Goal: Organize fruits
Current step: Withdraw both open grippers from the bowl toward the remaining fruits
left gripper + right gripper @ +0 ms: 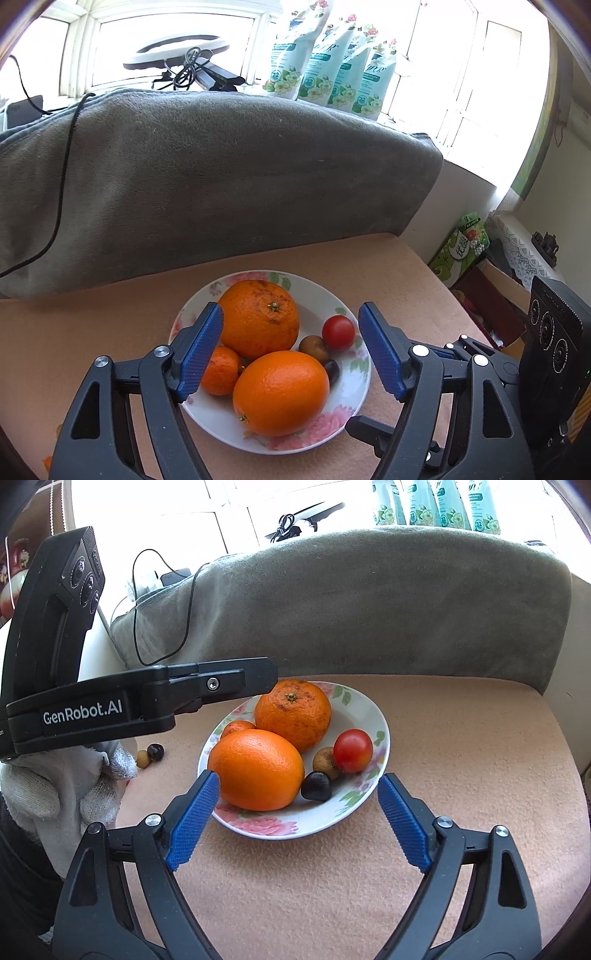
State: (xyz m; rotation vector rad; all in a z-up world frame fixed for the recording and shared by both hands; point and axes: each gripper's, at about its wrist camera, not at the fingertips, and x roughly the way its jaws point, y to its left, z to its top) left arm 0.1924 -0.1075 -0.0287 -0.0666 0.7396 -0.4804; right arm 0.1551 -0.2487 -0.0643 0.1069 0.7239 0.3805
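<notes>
A flowered white plate sits on the peach cloth. It holds two large oranges, a small mandarin, a red tomato, a brown longan and a dark fruit. My left gripper is open and empty just above the plate. It shows from the side in the right wrist view. My right gripper is open and empty at the plate's near rim, by the front orange.
A longan and a dark fruit lie on the cloth left of the plate. A grey sofa back rises behind. Boxes stand beyond the cloth's right edge. A gloved hand is at the left.
</notes>
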